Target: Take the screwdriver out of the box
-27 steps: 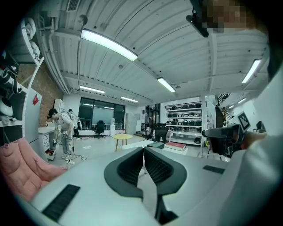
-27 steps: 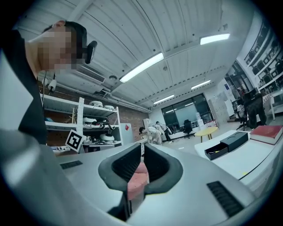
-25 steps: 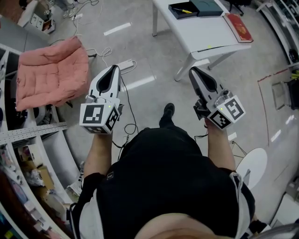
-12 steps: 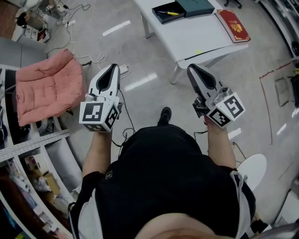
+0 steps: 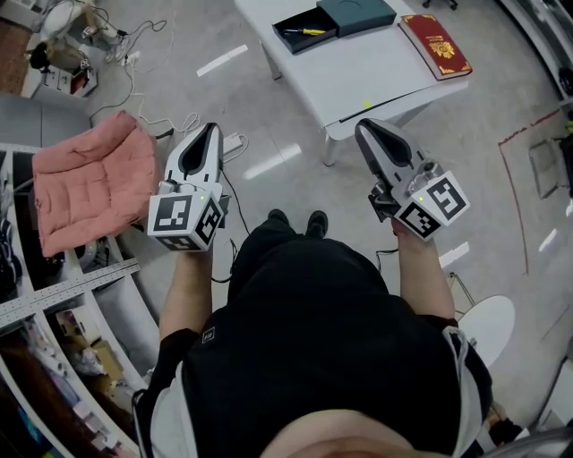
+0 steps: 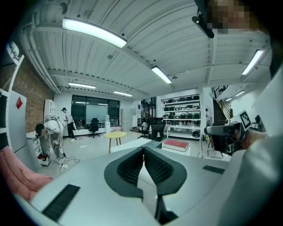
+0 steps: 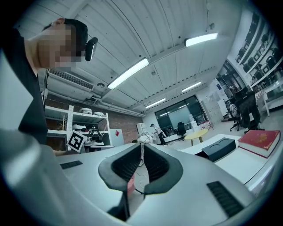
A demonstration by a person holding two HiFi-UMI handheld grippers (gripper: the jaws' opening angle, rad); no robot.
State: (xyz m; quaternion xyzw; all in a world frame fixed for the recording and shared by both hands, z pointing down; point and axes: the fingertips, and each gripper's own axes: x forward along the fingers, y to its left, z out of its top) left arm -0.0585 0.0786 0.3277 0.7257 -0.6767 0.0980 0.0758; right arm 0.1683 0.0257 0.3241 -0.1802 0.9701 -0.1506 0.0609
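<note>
over on the white table (image 5: 376, 76) past the person's hands, the dark box (image 5: 300, 43) sits open with the yellow-handled screwdriver (image 5: 309, 31) lying inside it, so it's not out yet. the box's lid (image 5: 358, 15) lies just beside it, and a red book (image 5: 436, 45) lies further along the same tabletop.

the person is standing short of the table, well apart from the box, with 1 gripper in each hand held out in front, roughly level. on the left gripper (image 5: 210, 130) the 2 jaws are pressed together at the tips with nothing between them. the right gripper (image 5: 365, 127) is the same deal, jaws closed on themselves and empty, its nose just short of the near edge of the table from where the head camera looks down.

off to the person's left there's a pink cushion (image 5: 89, 179) down on the floor with some loose cables (image 5: 188, 121) near it. low on the right is a round white top (image 5: 488, 326) of some kind, can't tell if it's a stool or a small table.
</note>
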